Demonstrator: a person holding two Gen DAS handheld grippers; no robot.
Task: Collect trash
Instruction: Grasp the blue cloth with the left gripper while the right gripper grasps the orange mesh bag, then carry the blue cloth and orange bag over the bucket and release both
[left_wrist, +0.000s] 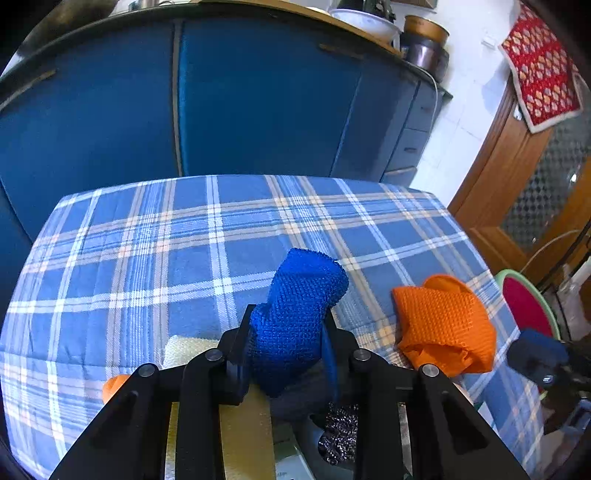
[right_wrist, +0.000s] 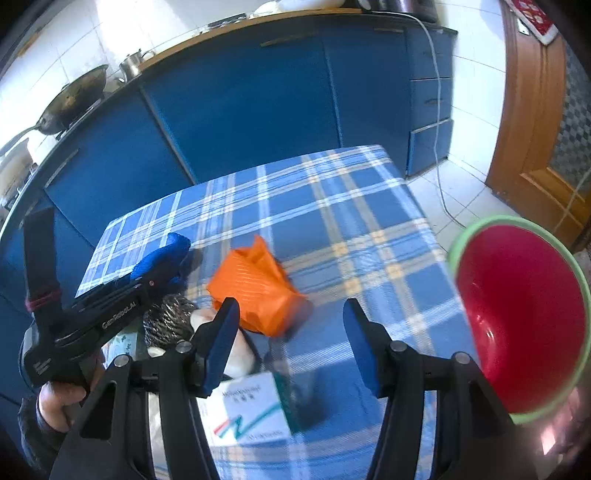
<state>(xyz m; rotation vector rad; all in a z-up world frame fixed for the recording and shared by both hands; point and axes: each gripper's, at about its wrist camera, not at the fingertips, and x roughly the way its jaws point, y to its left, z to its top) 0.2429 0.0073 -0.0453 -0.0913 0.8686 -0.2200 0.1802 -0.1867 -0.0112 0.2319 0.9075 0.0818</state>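
Note:
My left gripper (left_wrist: 286, 332) is shut on a blue knitted cloth (left_wrist: 301, 310) and holds it above the plaid table (left_wrist: 147, 258); the cloth also shows in the right wrist view (right_wrist: 162, 256). An orange cloth (left_wrist: 443, 325) lies crumpled on the table to its right, and in the right wrist view (right_wrist: 258, 288) it lies just ahead of my right gripper (right_wrist: 291, 332), which is open and empty. A red bin with a green rim (right_wrist: 517, 317) stands beside the table's right edge. A steel scourer (right_wrist: 166, 321) and a white box (right_wrist: 255, 413) lie near me.
A yellow sponge (left_wrist: 192, 347) and another orange piece (left_wrist: 114, 384) lie under the left gripper. Blue cabinets (right_wrist: 240, 92) stand behind the table. A wooden door (right_wrist: 535, 129) is at the right, and a white cable (right_wrist: 439, 147) hangs down to the tiled floor.

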